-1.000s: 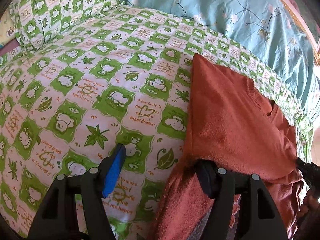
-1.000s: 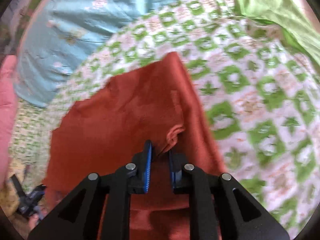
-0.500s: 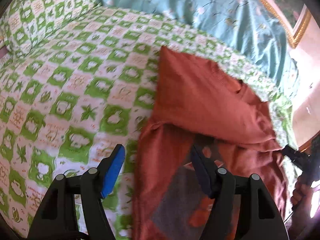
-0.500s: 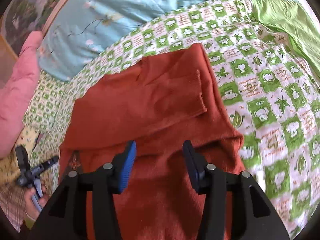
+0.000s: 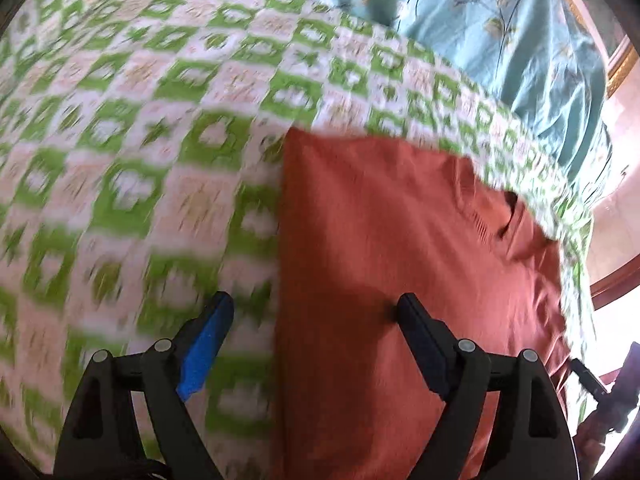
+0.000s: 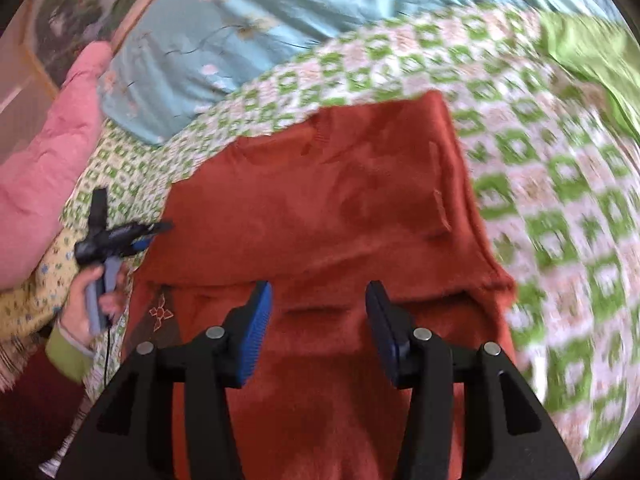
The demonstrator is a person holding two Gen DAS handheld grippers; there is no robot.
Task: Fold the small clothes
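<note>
A rust-orange knit sweater (image 5: 400,248) lies flat on the bed with both sleeves folded in over its body; it also shows in the right wrist view (image 6: 320,208). My left gripper (image 5: 316,312) is open and empty, hovering over the sweater's left edge. My right gripper (image 6: 318,300) is open and empty above the sweater's lower middle. In the right wrist view the left gripper (image 6: 120,236) shows in a hand at the sweater's left side. Both views are motion-blurred.
The sweater lies on a green and white checked bedsheet (image 5: 140,152). A light blue flowered quilt (image 6: 260,28) lies behind it. A pink pillow (image 6: 48,160) is at the left and a green cloth (image 6: 592,52) at the far right.
My right gripper opened and let go of the sweater fabric, then pulled back. My left gripper moved right along the sweater's left edge. The folded sleeves now lie flat.
</note>
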